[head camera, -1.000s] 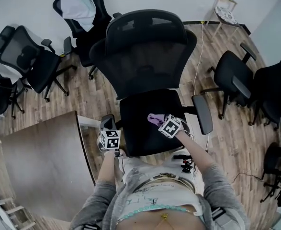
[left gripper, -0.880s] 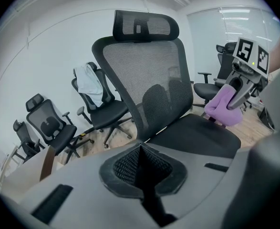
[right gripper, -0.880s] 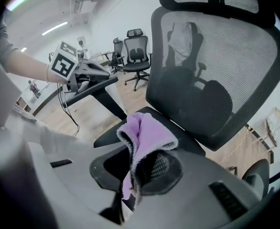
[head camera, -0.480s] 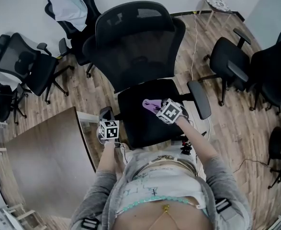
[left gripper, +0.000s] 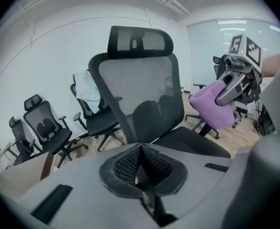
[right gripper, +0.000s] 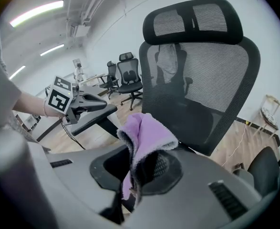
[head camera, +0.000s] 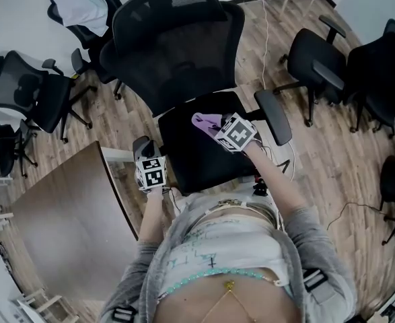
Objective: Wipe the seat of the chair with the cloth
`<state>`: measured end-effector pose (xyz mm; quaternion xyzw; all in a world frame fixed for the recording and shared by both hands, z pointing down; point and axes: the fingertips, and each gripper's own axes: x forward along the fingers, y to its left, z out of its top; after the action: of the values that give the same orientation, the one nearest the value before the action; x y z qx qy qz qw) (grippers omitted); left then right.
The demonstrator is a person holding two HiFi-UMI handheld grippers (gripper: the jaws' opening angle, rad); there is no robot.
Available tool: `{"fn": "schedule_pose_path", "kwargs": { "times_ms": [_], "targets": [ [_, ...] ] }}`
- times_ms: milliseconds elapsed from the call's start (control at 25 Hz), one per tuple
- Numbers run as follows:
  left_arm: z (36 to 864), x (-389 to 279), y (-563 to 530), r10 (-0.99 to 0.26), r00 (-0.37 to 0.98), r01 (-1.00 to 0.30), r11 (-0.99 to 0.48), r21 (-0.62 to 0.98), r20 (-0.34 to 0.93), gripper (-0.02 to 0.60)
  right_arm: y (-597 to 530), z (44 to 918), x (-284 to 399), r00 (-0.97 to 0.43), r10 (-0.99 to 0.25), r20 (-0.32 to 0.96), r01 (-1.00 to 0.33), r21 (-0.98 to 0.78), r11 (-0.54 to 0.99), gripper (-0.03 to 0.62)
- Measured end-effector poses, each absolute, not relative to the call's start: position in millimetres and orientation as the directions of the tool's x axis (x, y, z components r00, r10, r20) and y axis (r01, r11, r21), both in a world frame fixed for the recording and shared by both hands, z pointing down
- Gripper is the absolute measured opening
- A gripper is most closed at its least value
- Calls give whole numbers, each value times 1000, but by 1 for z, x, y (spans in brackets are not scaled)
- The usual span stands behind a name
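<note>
Cloth (head camera: 206,121) of pale purple, fuzzy like towelling, is bunched in the right gripper (head camera: 219,128), whose jaws are clamped on it. In the right gripper view the cloth (right gripper: 147,137) rises above the pads in a rounded fold with a greyer, napped edge, and a narrow strip of it runs down between the pads. Seen from the head view, it sits over the back part of the black seat (head camera: 197,160) of the chair, close to the foot of the mesh backrest (head camera: 177,52) and towards the person's right armrest (head camera: 272,116). The left gripper view shows the cloth (left gripper: 211,106) as a soft lump under the right gripper's jaws, seemingly just above the seat (left gripper: 192,142) rather than pressed on it.

The left gripper (head camera: 145,155) is at the seat's left edge, by the left armrest; whether it touches the armrest cannot be told. Its jaws are closed together with nothing between them (left gripper: 140,171).

A wooden table (head camera: 56,214) stands at the person's left. Several other black office chairs stand around on the plank floor (head camera: 318,153), one with a white garment (head camera: 83,5) over its back.
</note>
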<state>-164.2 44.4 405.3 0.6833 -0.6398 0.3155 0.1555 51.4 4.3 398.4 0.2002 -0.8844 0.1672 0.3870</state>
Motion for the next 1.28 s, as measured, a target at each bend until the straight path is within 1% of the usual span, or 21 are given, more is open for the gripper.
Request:
{"fn": "schedule_pose_path", "kwargs": {
  "times_ms": [200, 600, 960, 1280],
  "targets": [
    [372, -126, 43, -821, 34, -986, -120, -114, 570, 3, 6, 375, 54, -669, -251, 700, -485, -156, 861, 48],
    [300, -76, 30, -898, 114, -987, -151, -52, 425, 3, 4, 324, 61, -730, -329, 600, -488, -120, 864, 48],
    [249, -65, 25, -927, 143, -981, -180, -78, 346, 3, 4, 292, 57, -773, -360, 523, -474, -98, 875, 48],
    [201, -51, 22, -958, 176, -983, -184, -14, 227, 3, 1, 259, 65, -813, -394, 428, -472, -90, 877, 48]
  ]
}}
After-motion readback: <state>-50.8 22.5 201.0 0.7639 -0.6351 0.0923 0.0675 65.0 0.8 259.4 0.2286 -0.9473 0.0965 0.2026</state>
